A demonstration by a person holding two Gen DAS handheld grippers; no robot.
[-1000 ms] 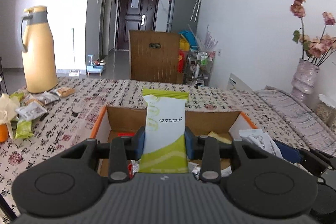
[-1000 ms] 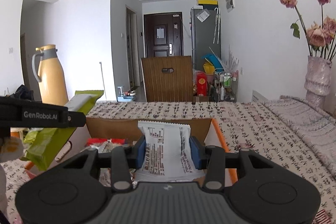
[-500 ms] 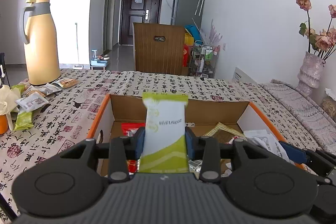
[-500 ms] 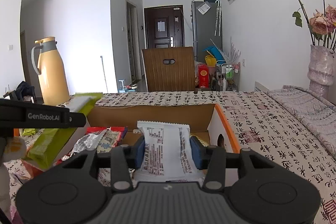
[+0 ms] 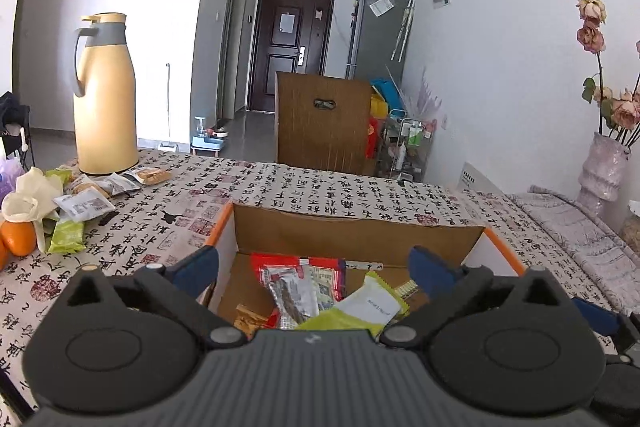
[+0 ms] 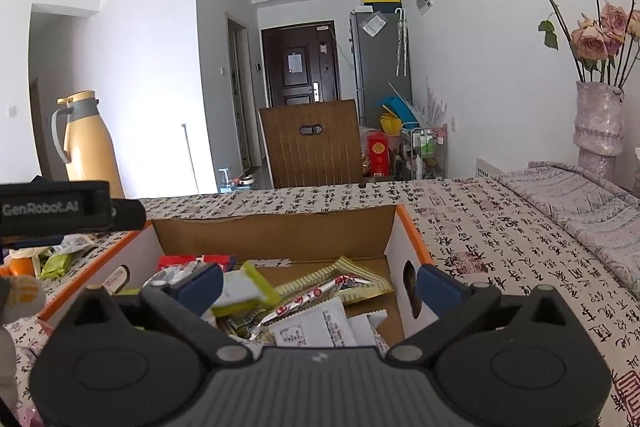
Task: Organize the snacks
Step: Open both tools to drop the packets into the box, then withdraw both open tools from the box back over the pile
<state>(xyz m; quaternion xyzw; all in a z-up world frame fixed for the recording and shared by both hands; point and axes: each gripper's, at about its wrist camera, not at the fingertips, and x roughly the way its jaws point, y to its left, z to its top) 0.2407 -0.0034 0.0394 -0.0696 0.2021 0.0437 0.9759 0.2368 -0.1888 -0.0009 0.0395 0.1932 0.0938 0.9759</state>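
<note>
1. Loose snacks, far left of the table: several packets are seen lying beside the yellow thermos, among them a green packet and a white labelled packet, with an orange close by. These are not yet boxed (this is judged to be the remaining work).

2. Left gripper: it is held over the near edge of the cardboard box; the jaws are spread wide and nothing is held between them.

3. Box contents, left portion: a red packet, a silvery packet and a green-and-white packet are seen lying loose inside, overlapping one another.

4. Box contents, right portion: a white printed packet and a yellow-green striped packet are seen piled in the box (no sorting within the box is apparent).

5. Right gripper: it is held over the same box near its right wall; the jaws are spread wide and empty.

6. Progress: a fair share of the snacks is judged to be boxed already; the pile at far left is still to be fetched (how many packets it holds cannot be counted with certainty).
</note>
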